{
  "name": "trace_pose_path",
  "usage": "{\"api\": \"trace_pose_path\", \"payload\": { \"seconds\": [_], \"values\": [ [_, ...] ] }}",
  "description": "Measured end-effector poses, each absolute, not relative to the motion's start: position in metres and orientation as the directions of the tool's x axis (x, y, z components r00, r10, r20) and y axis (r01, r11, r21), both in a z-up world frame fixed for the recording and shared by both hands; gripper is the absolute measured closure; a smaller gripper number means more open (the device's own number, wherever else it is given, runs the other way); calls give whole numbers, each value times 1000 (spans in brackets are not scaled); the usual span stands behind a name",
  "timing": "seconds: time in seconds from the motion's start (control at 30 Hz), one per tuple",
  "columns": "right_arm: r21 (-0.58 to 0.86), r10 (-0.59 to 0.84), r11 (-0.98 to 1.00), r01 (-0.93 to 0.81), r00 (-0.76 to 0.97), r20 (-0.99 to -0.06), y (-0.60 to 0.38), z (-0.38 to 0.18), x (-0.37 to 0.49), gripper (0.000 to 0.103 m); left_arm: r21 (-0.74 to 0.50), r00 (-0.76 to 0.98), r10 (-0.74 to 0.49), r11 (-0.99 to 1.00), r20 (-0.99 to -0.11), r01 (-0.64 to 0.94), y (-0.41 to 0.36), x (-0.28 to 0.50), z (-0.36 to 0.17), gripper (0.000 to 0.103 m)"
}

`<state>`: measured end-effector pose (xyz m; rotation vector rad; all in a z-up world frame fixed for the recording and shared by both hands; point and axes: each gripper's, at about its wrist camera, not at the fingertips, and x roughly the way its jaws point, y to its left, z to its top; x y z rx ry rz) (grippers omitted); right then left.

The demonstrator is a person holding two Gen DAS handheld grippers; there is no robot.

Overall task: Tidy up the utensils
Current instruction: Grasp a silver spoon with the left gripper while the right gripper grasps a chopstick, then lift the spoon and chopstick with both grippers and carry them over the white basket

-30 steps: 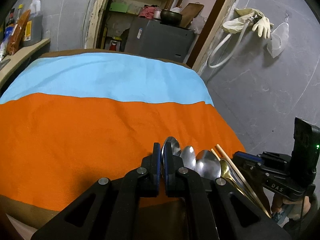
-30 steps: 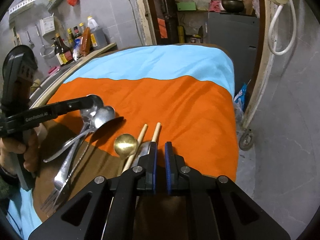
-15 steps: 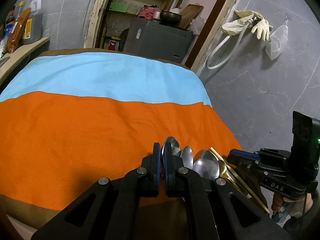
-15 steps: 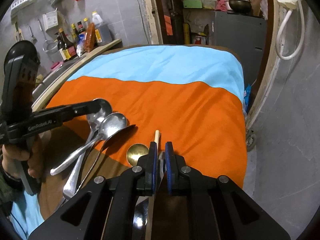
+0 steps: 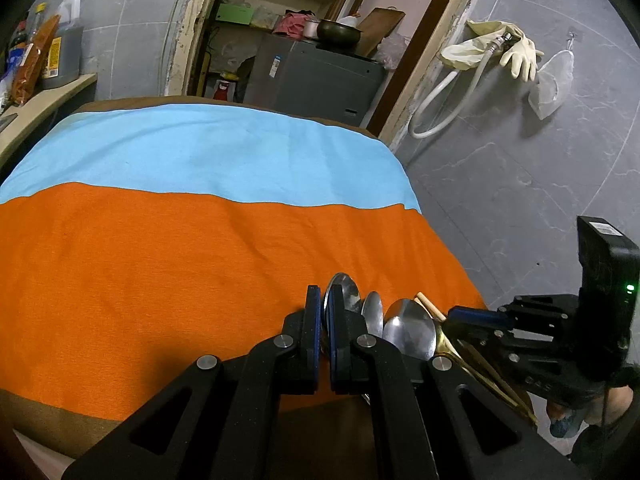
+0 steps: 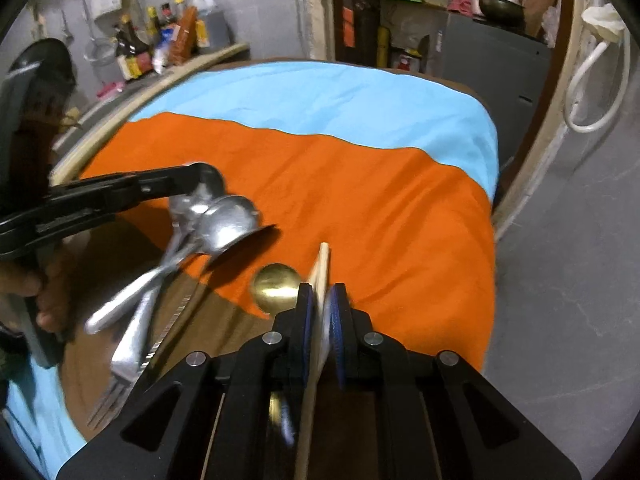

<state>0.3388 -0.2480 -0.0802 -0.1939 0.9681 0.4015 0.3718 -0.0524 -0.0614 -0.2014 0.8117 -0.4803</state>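
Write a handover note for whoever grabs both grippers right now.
Left gripper: shut on a steel spoon at its bowl.
Right gripper: shut on the wooden chopsticks, tips pointing forward.
Things: the other steel spoons and a fork lie in a loose crossed pile at the near edge of the orange cloth; the brass spoon lies just left of the right gripper.
Done: nothing sorted that I can see.
Left: separate the pile by type and lay each group out on the cloth.

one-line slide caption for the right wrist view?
Right gripper pinches wooden chopsticks beside a brass spoon; left gripper grips steel spoons over the orange cloth.
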Motion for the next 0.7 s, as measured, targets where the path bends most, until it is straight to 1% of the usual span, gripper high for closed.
{"api": "trace_pose_path", "payload": {
  "seconds": [0.13,0.2,0.37,0.43,0.47,0.5,0.57,0.63,0.7],
  "values": [
    [3,220,910,-414,477,-851,-241,-82,351,94,-354,585,-488,873,-648,337,-52,372,-62,102],
    [5,210,911,-413,455,-865,-238,-86,361,91,-356,582,-490,871,-649,338,-52,372,-62,102],
    [119,276,917,-381,390,-879,-249,-86,377,91,-357,580,-493,870,-649,341,-51,372,-62,102],
    [150,292,922,-357,384,-876,-254,-86,379,94,-352,587,-490,872,-644,341,-51,371,-61,102],
    [167,299,925,-340,387,-872,-258,-86,380,98,-347,595,-488,873,-639,344,-51,369,-59,102],
    [193,319,924,-329,387,-865,-262,-85,380,99,-335,607,-485,875,-630,350,-53,366,-56,102],
    [240,355,921,-308,406,-842,-269,-84,374,100,-308,625,-476,879,-619,364,-54,361,-51,102],
    [255,374,918,-303,452,-809,-275,-80,363,100,-281,643,-467,883,-606,376,-57,356,-47,102],
    [281,404,911,-303,513,-757,-280,-71,346,100,-263,664,-458,888,-591,378,-59,350,-42,102]
  ]
}}
